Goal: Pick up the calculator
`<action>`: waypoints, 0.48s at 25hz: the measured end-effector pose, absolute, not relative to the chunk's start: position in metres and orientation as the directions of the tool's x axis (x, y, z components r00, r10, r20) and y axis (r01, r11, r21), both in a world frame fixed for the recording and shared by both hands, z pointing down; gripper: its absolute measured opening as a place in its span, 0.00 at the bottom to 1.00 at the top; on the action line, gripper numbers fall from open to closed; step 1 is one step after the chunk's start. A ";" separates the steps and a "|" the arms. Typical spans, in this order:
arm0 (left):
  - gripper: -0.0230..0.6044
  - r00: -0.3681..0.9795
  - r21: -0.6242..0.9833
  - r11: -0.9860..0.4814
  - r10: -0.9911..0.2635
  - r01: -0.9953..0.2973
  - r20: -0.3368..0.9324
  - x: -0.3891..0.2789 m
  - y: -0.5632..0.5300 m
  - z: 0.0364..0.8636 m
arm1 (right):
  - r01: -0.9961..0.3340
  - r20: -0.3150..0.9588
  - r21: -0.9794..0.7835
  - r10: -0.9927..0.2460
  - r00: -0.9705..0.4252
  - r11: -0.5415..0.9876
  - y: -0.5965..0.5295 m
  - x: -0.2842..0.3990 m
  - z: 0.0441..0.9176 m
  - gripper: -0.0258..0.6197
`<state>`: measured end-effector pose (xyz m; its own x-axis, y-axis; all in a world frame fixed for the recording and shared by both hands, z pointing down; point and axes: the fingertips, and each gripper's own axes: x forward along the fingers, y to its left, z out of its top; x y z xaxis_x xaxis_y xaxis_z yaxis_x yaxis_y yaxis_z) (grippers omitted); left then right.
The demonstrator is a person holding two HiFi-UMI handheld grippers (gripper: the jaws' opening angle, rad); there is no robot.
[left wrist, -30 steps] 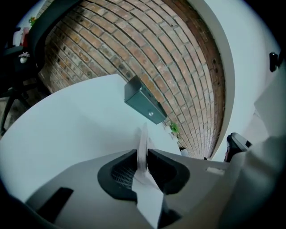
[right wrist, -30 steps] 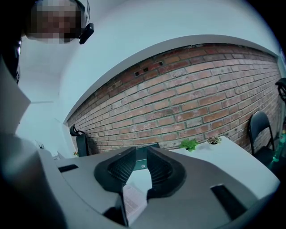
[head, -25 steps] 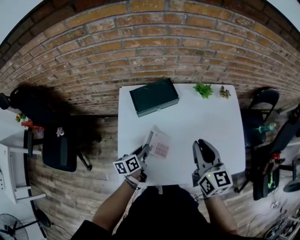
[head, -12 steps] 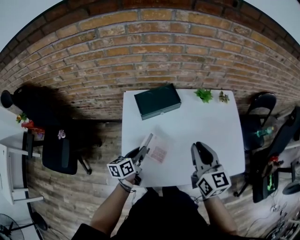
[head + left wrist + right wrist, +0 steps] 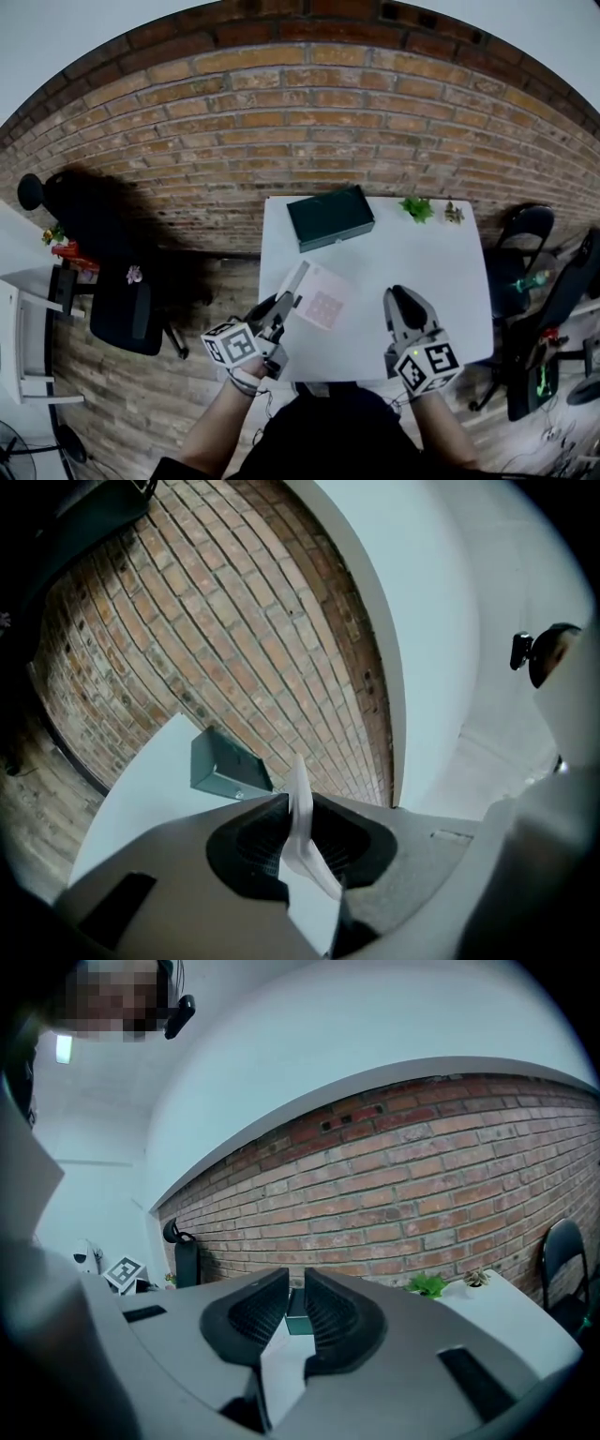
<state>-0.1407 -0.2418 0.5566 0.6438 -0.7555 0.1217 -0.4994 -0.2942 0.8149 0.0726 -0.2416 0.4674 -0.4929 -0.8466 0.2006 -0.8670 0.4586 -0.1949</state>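
The calculator [image 5: 319,298], a thin white slab with pink keys, hangs tilted above the white table [image 5: 450,272], with my left gripper [image 5: 283,312] shut on its near left edge. In the left gripper view the calculator [image 5: 300,817] stands edge-on between the two dark pads [image 5: 248,841], which press on it. My right gripper [image 5: 403,300] hovers over the table's front right part with nothing in it. In the right gripper view its jaws [image 5: 295,1309] are closing, with a narrow empty gap left between them.
A dark green box [image 5: 330,217] lies at the table's far edge by the brick wall. Two small plants [image 5: 416,207] [image 5: 453,212] stand at the far right corner. Black chairs flank the table on the left [image 5: 131,314] and right [image 5: 520,234].
My left gripper has risen with the calculator, lifting it off the table and toward the camera. The right gripper has drifted only slightly.
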 end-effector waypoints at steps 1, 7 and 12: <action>0.14 0.642 0.821 -0.301 -0.760 -0.485 0.101 -0.143 -0.241 0.548 | -0.865 0.199 -0.191 -0.845 -0.497 0.464 -0.242 0.070 0.465 0.13; 0.14 0.625 0.830 -0.352 -0.781 -0.433 -0.005 -0.160 -0.239 0.505 | -0.857 0.184 -0.158 -0.838 -0.514 0.491 -0.244 0.057 0.450 0.12; 0.14 0.604 0.818 -0.391 -0.794 -0.422 -0.068 -0.178 -0.242 0.472 | -0.854 0.190 -0.149 -0.833 -0.519 0.498 -0.248 0.056 0.443 0.12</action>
